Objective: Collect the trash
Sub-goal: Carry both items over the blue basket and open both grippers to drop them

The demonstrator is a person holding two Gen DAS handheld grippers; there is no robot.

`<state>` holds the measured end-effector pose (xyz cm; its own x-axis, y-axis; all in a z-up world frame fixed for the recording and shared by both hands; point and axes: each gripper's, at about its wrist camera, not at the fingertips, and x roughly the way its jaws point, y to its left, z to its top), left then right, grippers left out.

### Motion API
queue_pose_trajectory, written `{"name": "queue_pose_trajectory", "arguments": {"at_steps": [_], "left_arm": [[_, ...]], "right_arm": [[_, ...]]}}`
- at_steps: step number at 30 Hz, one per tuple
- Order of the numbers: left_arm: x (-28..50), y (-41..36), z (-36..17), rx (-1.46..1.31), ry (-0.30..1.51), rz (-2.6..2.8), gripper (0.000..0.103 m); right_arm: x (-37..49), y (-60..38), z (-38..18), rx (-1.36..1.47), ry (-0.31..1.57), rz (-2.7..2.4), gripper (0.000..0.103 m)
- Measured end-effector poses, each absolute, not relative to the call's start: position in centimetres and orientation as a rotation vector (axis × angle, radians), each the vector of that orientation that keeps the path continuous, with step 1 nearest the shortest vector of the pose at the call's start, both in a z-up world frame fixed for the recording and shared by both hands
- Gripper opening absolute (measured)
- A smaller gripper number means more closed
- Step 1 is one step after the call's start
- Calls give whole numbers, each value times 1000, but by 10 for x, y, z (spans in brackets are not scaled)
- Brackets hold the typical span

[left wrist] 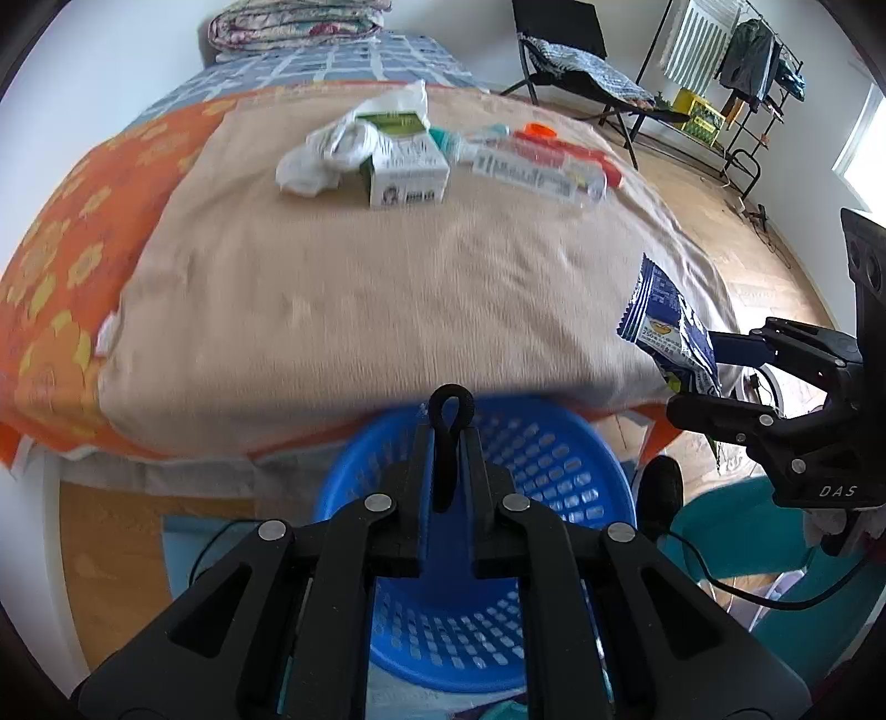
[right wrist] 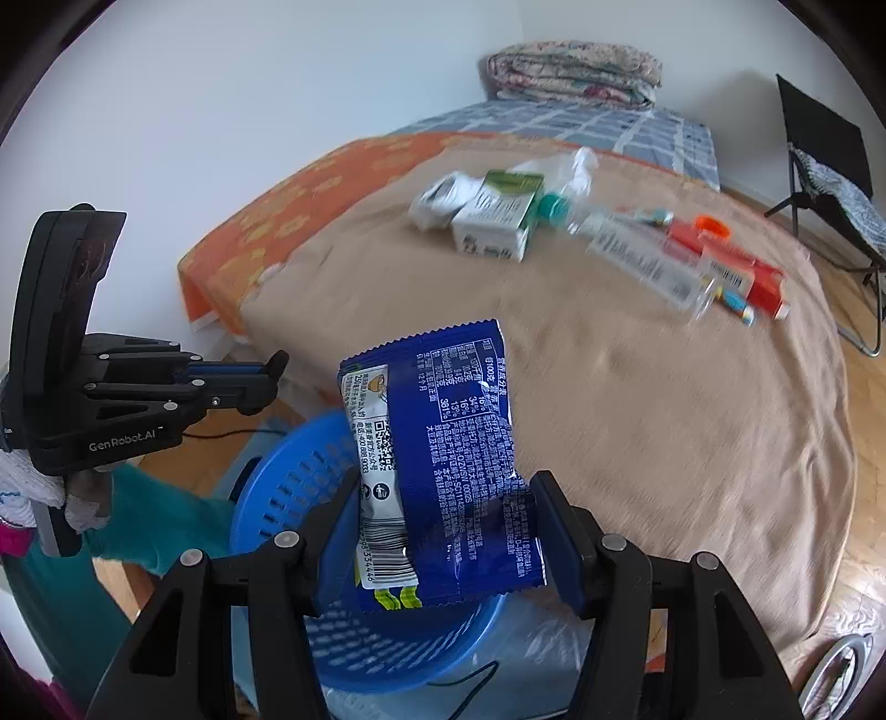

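White walls (left wrist: pixel 138 50), wood floor (left wrist: pixel 775 266). Bed (left wrist: pixel 360 288) ahead of the grippers, tan cover, folded quilt (left wrist: pixel 293 22) at its far end. Black folding chair (left wrist: pixel 570 55), clothes rack (left wrist: pixel 758 61) far right. Daylight from window (left wrist: pixel 864 138).

Blue snack wrapper (right wrist: pixel 443 465) above blue basket (right wrist: pixel 288 487)

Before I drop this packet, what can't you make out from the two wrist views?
- Blue basket contents: left claw covers its middle in the left view; the blue snack packet in the right claw covers it in the right view.
- Labels on the carton and clear bottle: motion-blurred in both views.
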<state>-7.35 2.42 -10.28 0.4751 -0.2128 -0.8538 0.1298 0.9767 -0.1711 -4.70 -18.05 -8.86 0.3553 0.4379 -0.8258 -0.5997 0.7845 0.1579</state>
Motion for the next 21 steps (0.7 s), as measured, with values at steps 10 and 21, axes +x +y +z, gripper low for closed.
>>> {"name": "queue_pose_trajectory", "arguments": {"at_steps": [10,21], "left_arm": [[-99,24,-143,-124,1165,-212,7],[-114,14,-172,-125,1269,-249,7]], "right_arm": [[-72,-174,-119,-191,1103,705,62],[-80,-161,-139,-225,1165,725,62]]}}
